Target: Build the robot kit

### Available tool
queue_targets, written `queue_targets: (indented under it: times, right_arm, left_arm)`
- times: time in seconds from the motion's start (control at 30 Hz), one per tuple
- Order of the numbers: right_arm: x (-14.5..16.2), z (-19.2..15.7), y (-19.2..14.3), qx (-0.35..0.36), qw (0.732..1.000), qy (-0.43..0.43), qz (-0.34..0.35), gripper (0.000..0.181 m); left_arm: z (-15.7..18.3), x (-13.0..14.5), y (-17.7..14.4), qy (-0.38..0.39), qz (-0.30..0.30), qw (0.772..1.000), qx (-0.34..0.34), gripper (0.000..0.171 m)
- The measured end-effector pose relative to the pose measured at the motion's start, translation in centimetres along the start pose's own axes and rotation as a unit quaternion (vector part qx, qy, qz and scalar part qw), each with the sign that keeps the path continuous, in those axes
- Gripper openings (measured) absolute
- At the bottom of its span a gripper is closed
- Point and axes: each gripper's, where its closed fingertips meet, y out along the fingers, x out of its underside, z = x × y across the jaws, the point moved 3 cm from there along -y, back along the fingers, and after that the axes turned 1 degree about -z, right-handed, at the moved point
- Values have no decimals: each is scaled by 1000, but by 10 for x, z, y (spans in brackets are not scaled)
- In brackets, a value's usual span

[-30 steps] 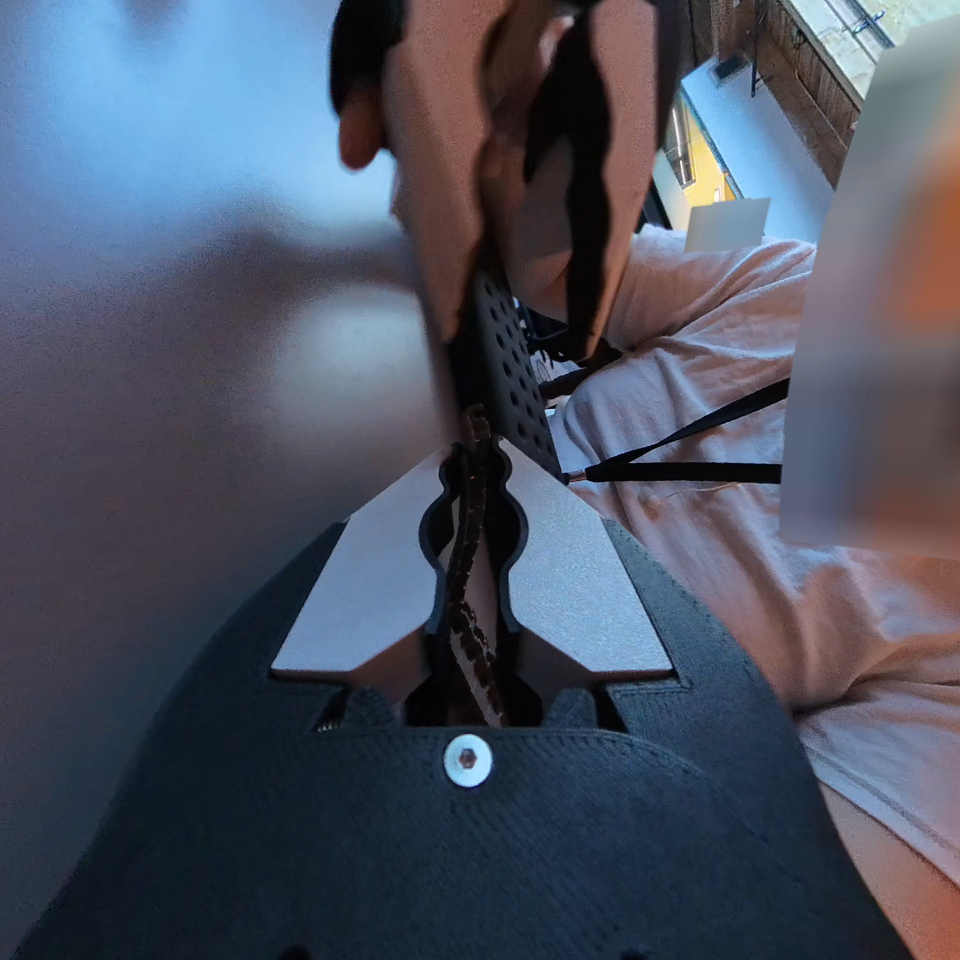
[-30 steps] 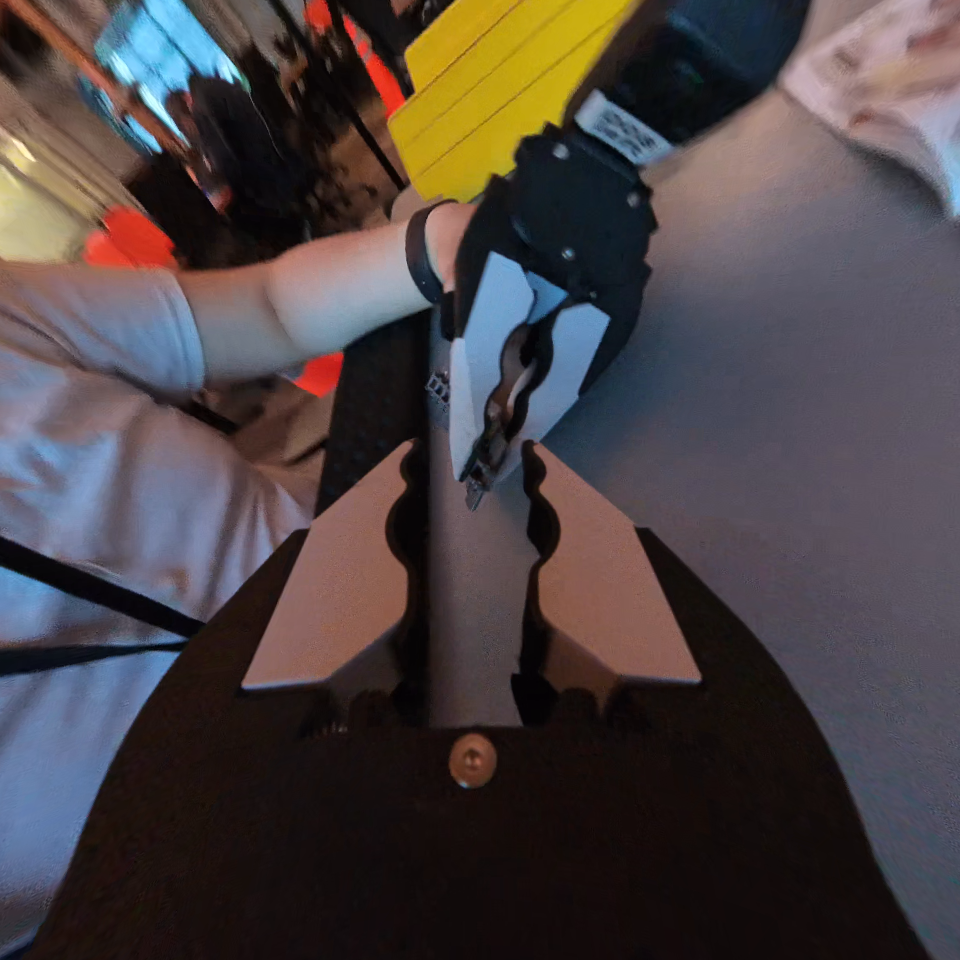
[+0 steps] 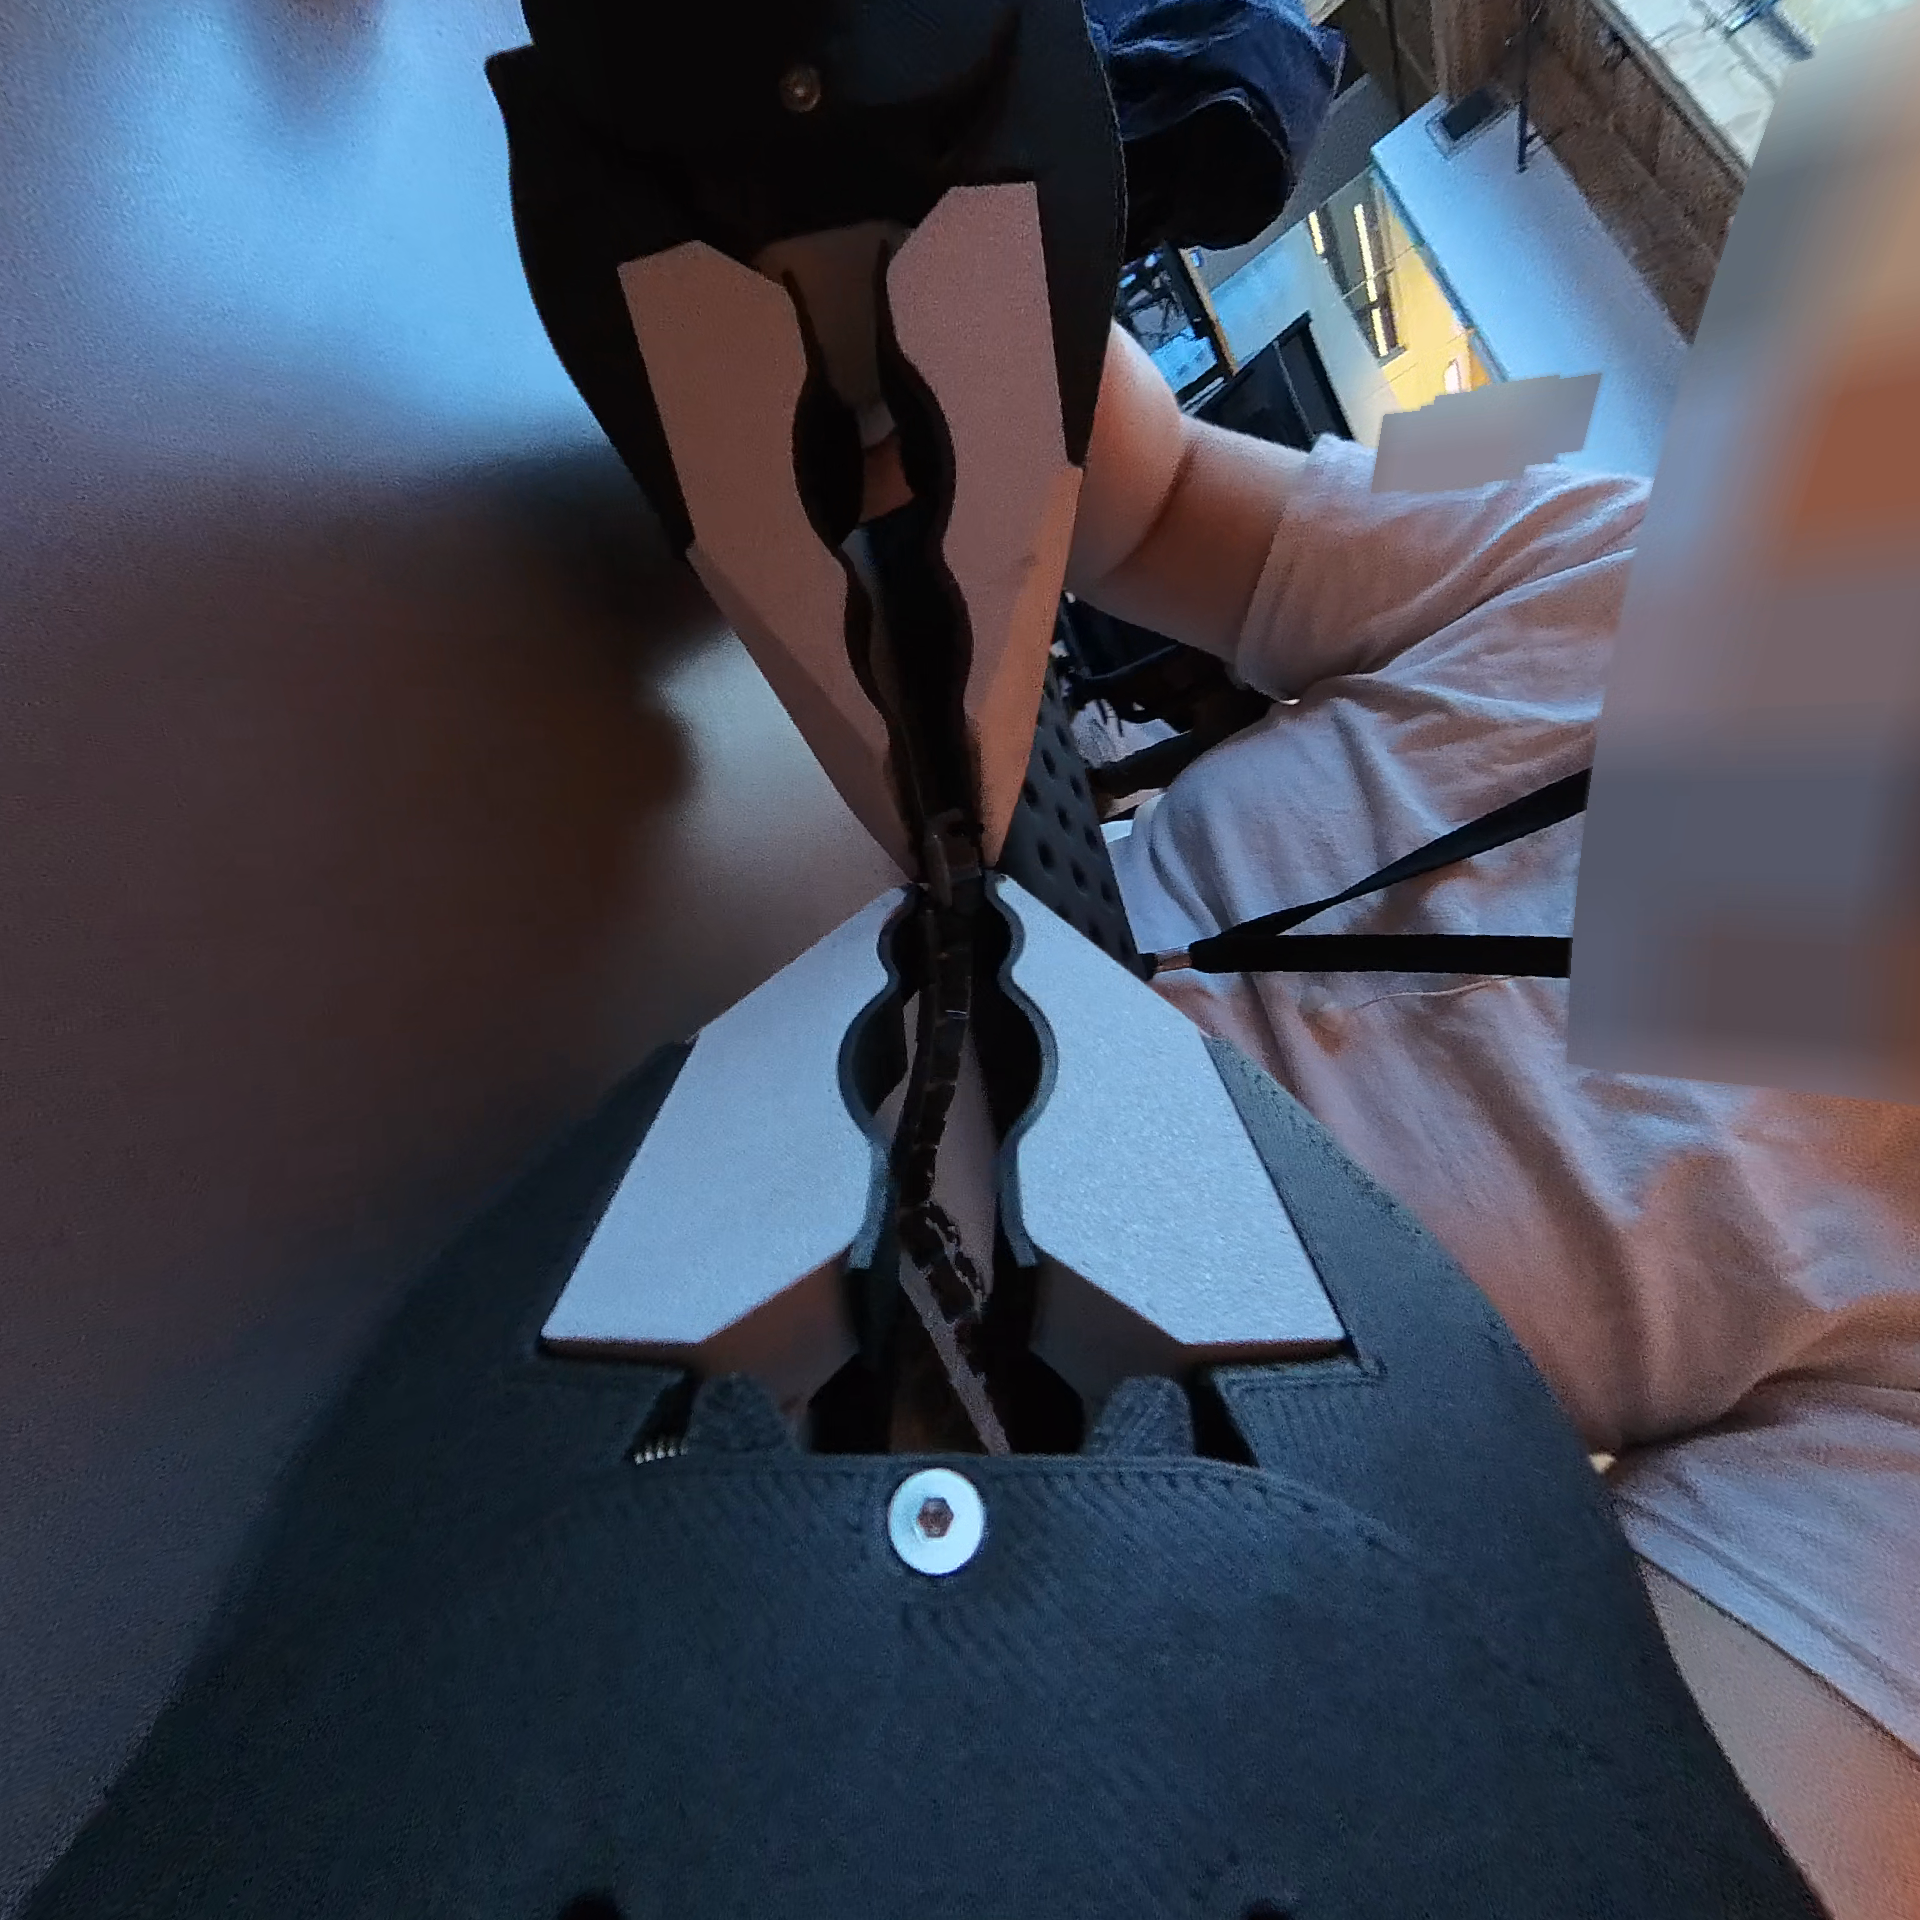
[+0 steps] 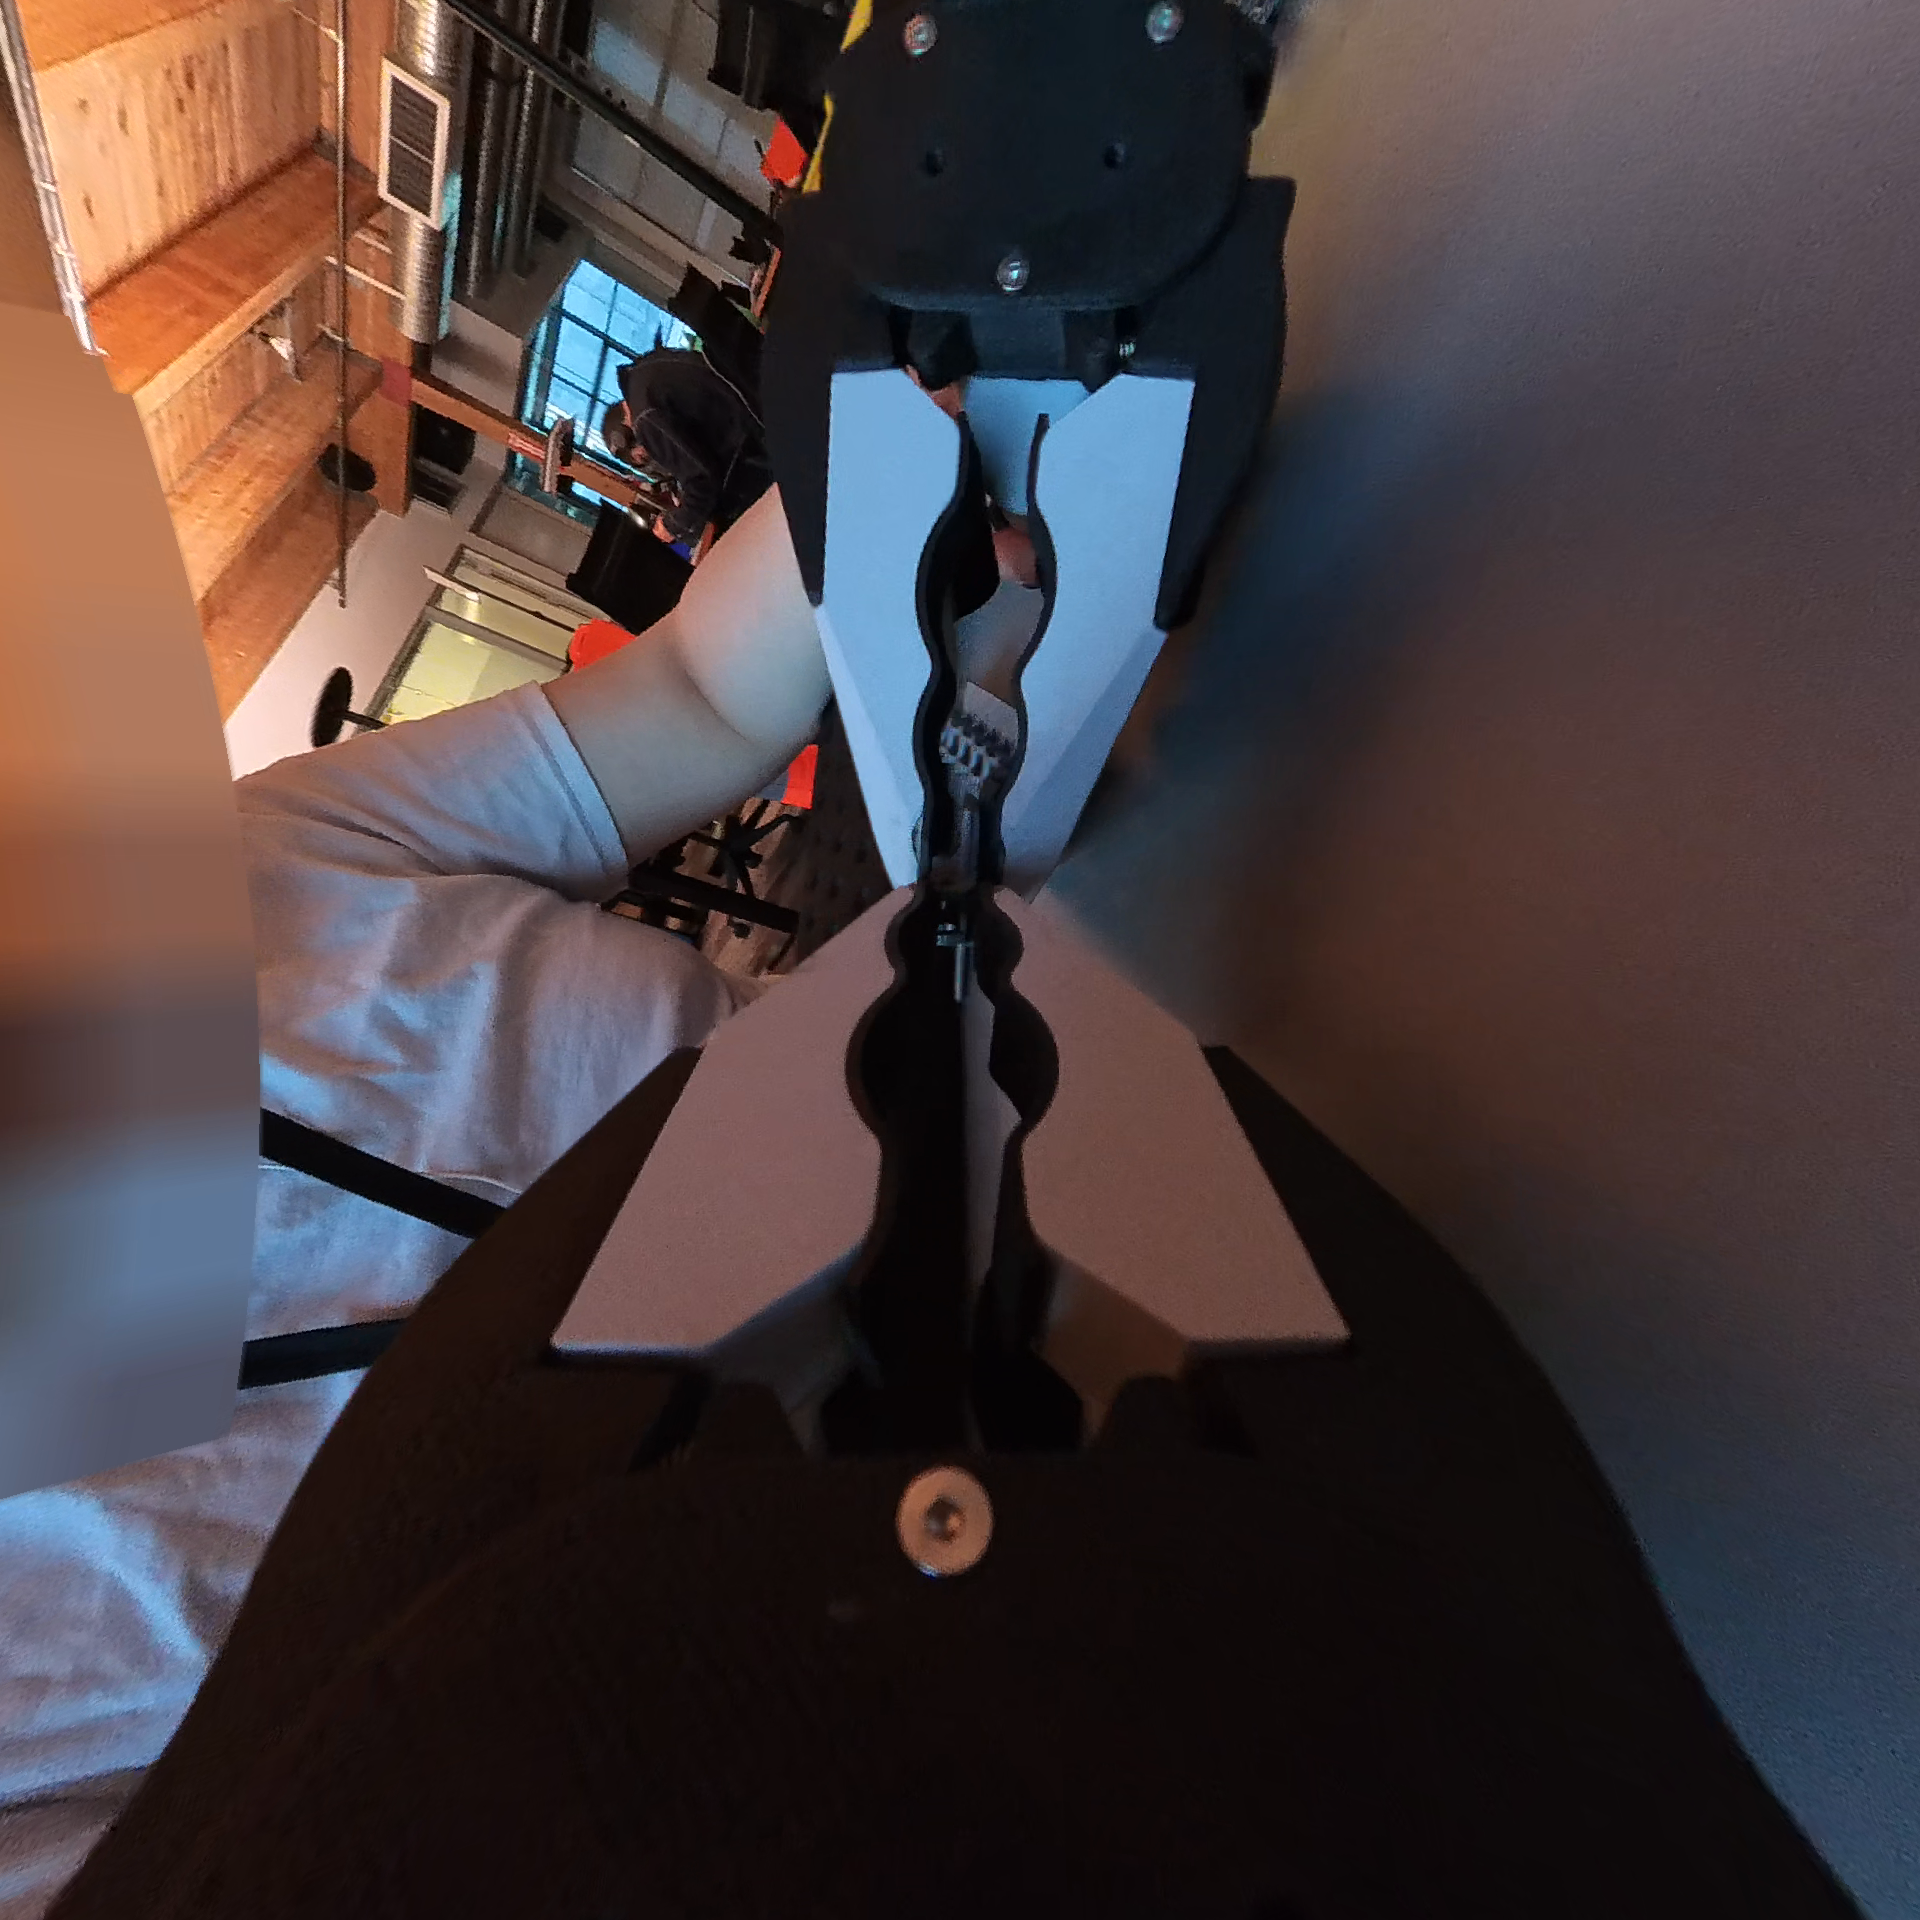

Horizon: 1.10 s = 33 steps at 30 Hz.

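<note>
The left gripper [image 3: 951, 894] and right gripper [image 4: 961, 904] meet tip to tip above the grey tabletop [image 4: 1558, 831], jaws of both closed on one thin dark strip [image 3: 930, 1091].

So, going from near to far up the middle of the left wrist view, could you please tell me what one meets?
Silver screw in the black gripper body → left gripper, jaws shut on a thin dark strip → right gripper meeting it tip to tip, closed on the same strip → that gripper's black body.
</note>
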Motion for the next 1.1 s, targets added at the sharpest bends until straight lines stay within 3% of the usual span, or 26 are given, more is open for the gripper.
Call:
queue_targets:
  times: [0.27, 0.43, 0.57, 1.1]
  right_arm:
    - [2, 4, 0, 34, 999, -12, -11, 4]
    - [1, 1, 3, 85, 995, -56, -16, 4]
    - [2, 5, 1, 152, 984, -91, -20, 4]
    - [4, -4, 5, 237, 961, -141, -7, 4]
  left_arm:
    - [8, 4, 1, 20, -1, 1000, 16, 38]
    - [4, 4, -1, 17, -2, 1000, 2, 27]
    - [1, 3, -1, -12, 1, 1000, 8, 37]
    - [1, 6, -1, -8, 1, 1000, -3, 22]
